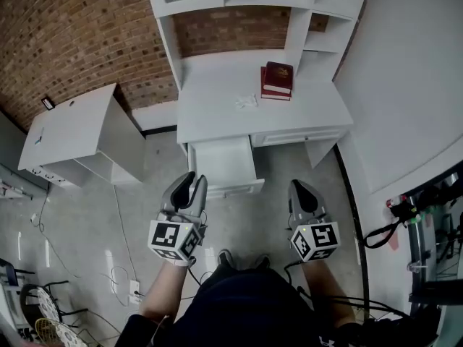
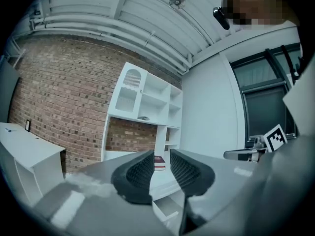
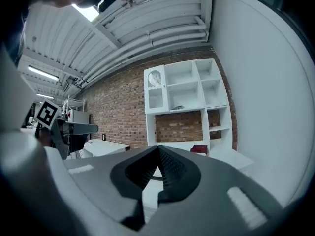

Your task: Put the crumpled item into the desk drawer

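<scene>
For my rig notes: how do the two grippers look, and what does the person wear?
The left gripper and right gripper are grey, each with two black ribbed pads and a white cube bearing black square markers. The person wears dark clothing; the forearms are bare.

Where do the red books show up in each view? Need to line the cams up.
Head view: red books, upper centre-right, on the desktop.
Left gripper view: red books, centre, lower half, small.
Right gripper view: red books, right of centre, lower half.
Shared landmark: the white shelf hutch against the brick wall, in all three.
</scene>
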`<state>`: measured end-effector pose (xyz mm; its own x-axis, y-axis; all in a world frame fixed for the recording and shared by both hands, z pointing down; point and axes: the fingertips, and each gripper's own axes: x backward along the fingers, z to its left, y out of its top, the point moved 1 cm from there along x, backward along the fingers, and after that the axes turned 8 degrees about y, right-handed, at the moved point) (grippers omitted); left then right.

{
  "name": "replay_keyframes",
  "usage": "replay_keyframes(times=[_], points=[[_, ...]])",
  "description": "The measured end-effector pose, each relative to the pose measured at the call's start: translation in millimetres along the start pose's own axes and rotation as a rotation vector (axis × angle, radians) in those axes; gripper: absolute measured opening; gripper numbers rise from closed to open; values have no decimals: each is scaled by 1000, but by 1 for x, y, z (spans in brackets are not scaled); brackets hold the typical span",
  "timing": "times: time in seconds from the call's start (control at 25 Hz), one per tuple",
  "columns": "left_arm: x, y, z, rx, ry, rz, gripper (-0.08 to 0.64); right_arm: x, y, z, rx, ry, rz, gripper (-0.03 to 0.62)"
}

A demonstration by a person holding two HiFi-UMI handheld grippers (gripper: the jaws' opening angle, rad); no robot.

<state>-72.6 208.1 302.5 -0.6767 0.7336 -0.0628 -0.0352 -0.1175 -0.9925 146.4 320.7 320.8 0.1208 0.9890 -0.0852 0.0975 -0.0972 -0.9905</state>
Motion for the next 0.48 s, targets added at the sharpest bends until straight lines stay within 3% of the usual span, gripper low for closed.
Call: replay_keyframes(times=[0.2,0.48], points=[[-5,7,7,8,-34,-19,110,-11,-2,-4,-36,-25,5,3],[-1,4,47,-20,-52,1,110,-29,3,7,-23,-96,5,3]])
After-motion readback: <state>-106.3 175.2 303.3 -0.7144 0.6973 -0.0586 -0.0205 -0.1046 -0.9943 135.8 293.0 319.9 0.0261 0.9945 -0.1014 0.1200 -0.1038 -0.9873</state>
